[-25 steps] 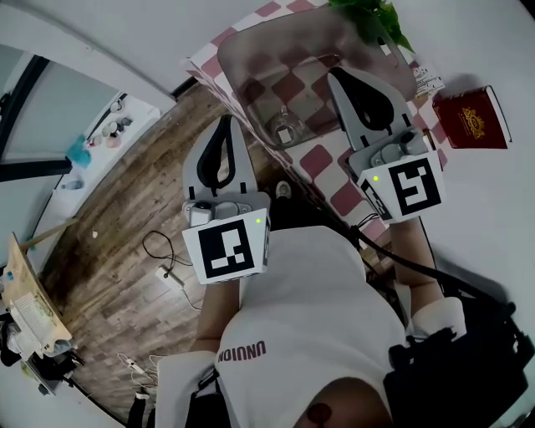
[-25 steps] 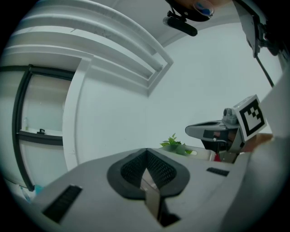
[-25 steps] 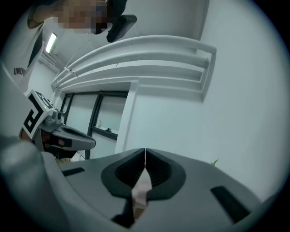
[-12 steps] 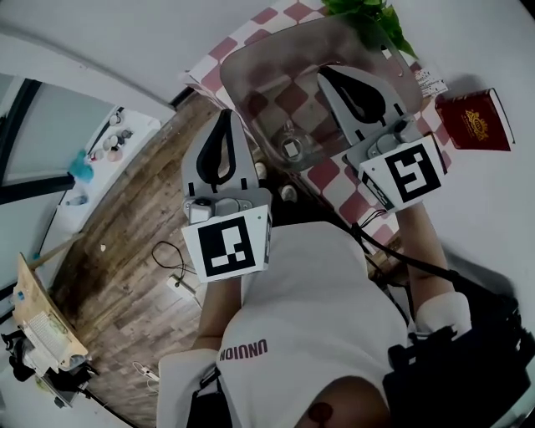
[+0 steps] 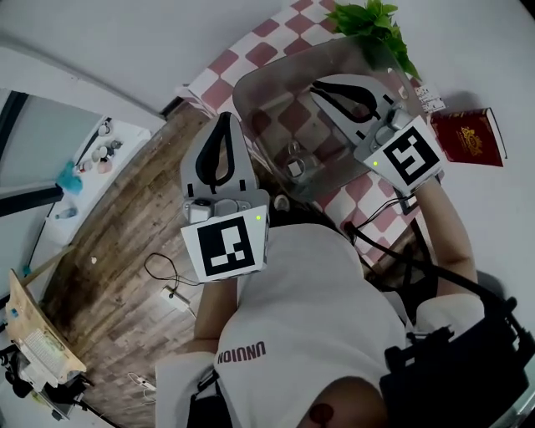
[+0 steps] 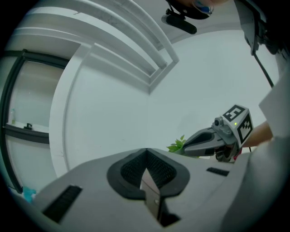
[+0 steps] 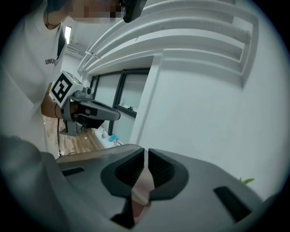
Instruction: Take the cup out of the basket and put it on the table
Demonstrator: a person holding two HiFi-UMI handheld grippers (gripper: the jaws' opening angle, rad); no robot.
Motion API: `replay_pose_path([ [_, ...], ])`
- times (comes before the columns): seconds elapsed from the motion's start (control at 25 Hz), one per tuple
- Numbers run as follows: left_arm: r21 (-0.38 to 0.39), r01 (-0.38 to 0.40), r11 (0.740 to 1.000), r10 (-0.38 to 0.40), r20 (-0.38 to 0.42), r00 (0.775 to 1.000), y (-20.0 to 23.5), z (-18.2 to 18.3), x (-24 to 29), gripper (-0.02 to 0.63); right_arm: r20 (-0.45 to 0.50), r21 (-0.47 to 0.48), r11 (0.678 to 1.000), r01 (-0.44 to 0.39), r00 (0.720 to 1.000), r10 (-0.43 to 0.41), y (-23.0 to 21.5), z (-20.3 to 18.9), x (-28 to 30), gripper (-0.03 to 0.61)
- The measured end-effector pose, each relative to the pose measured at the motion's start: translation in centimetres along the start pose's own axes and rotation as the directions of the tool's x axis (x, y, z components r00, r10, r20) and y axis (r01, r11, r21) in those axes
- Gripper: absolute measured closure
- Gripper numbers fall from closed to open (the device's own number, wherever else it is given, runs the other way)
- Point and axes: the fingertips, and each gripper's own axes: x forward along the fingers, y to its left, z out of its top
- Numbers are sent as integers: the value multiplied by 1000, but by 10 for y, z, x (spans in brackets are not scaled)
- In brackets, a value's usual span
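Note:
A clear glass cup (image 5: 293, 160) stands inside a translucent brownish basket (image 5: 251, 88) on the red-and-white checked table (image 5: 242, 52). My right gripper (image 5: 318, 84) hovers over the basket, above and to the right of the cup, with its jaws shut and nothing between them (image 7: 145, 152). My left gripper (image 5: 224, 119) is held over the wooden floor just left of the basket, also shut and empty (image 6: 146, 152). Each gripper view looks up at white wall and ceiling, and neither shows the cup or the basket.
A green plant (image 5: 372, 21) stands at the basket's far right corner, and a dark red book (image 5: 472, 135) lies to the right of it. Cables and a power strip (image 5: 167, 284) lie on the wood floor. A white shelf (image 5: 92, 159) with small items is at the left.
My right gripper has swung left and further over the basket, turning to lie more across it. The left gripper has stayed put. Both remain shut.

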Motion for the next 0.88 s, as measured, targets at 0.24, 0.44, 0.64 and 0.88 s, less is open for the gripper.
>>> replay_pose_path([
  [0.24, -18, -13, 1000, 13, -7, 1000, 15, -3, 14, 603, -183, 86, 972, -220, 955, 233, 18, -42, 28, 457],
  [0.44, -12, -5, 1000, 5, -5, 1000, 22, -4, 22, 603, -234, 156, 914, -375, 885, 403, 54, -71, 45, 429],
  [0.64, -16, -11, 1000, 11, -18, 1000, 29, -6, 30, 603, -353, 212, 802, -559, 721, 596, 94, -110, 46, 393],
  [0.88, -31, -26, 999, 24, -34, 999, 41, -11, 35, 603, -434, 193, 735, -650, 615, 658, 121, -135, 48, 390],
])
